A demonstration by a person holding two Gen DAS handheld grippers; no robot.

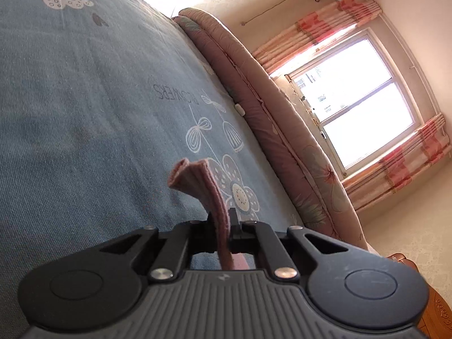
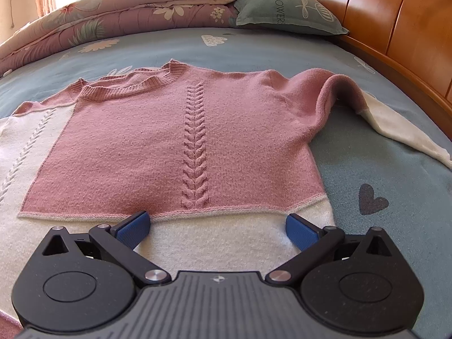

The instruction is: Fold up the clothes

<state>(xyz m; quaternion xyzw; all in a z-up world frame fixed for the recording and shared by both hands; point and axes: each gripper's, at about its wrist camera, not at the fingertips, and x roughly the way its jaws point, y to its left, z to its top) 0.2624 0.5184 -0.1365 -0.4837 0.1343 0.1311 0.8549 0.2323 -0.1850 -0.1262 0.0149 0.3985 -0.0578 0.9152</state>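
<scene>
In the left wrist view, the left tool (image 1: 223, 226) is clamped on a strip of pink ribbed knit (image 1: 203, 186), which stands up between its closed jaws above the blue-grey bed sheet (image 1: 84, 99). The strip looks like a cuff or hem edge, though which part of the garment cannot be told from here. To carry this well, the person should probably keep the grip firm and the fabric taut, so the fold line falls straight and nothing drags or bunches. A rolled floral quilt (image 1: 271, 118) lies along the bed's far side, below a bright window (image 1: 356, 99).

In the right wrist view, the right tool (image 2: 217, 226) hovers with its blue pads apart, holding nothing, just above the sweater (image 2: 169, 141). The sweater lies flat on the bed, pink above and cream at the hem, with a cable braid down the middle. One sleeve (image 2: 367, 107) stretches out toward the wooden headboard (image 2: 395, 28); the other side seems already folded in.
</scene>
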